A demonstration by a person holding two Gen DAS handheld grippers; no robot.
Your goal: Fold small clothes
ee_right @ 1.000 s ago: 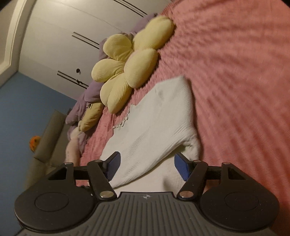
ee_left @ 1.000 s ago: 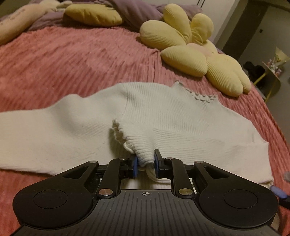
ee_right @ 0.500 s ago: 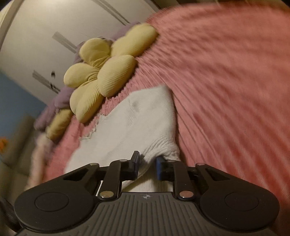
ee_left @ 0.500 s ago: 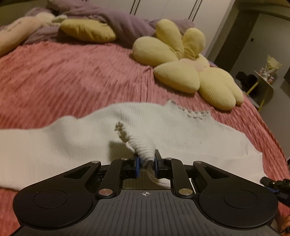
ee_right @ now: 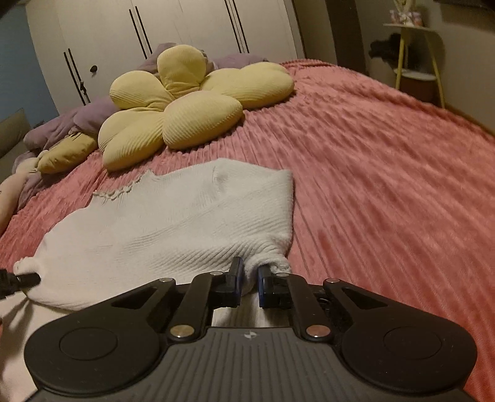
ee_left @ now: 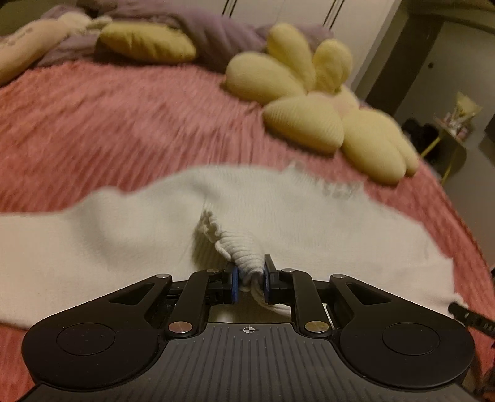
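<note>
White sweater [ee_left: 294, 222] ahead of both tongs, cuff pinched in left tongs [ee_left: 250, 283], edge in just-closed right tongs [ee_right: 248, 286].

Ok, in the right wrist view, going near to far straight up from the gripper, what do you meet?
right gripper, shut on the hem of the white sweater → yellow flower cushion on the pink bedspread → purple bedding → white wardrobe doors.
</note>
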